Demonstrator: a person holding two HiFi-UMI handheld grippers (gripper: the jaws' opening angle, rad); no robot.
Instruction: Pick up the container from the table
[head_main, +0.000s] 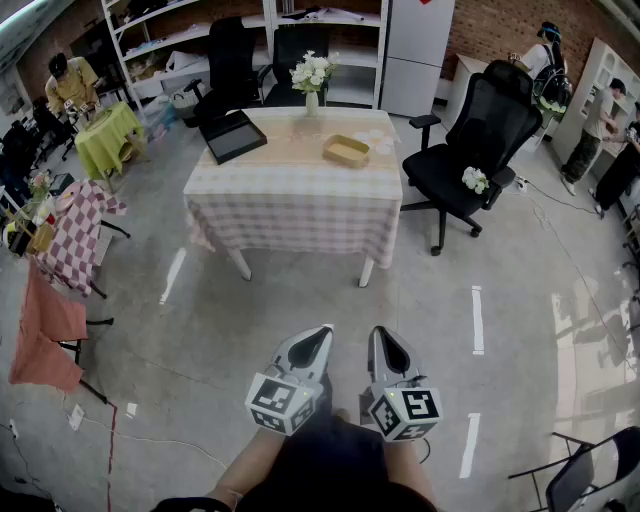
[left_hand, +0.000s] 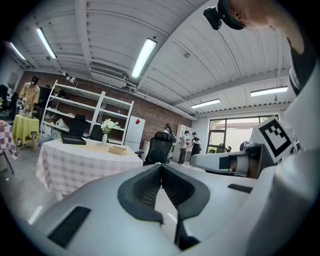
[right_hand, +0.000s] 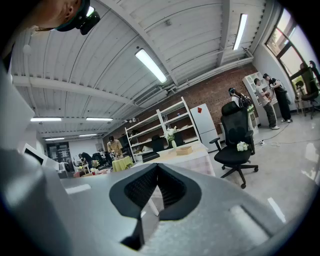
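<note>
Tan shallow rectangular container (head_main: 346, 151) on table (head_main: 290, 185)

The tablecloth (head_main: 290, 210) is pale pink-and-white check, the container (head_main: 346, 150) tan, the tray (head_main: 233, 136) black, the flowers (head_main: 313, 72) white, the chair (head_main: 470, 140) black.

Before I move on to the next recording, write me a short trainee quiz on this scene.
1. True or false: the tan container lies on the table, with neither tongs near it.
2. What stands at the table's far edge? A. a vase of white flowers B. a kettle C. a lamp
3. Fill in: the left tongs and right tongs are both ___, holding nothing.
Key: 1 true; 2 A; 3 shut.
</note>
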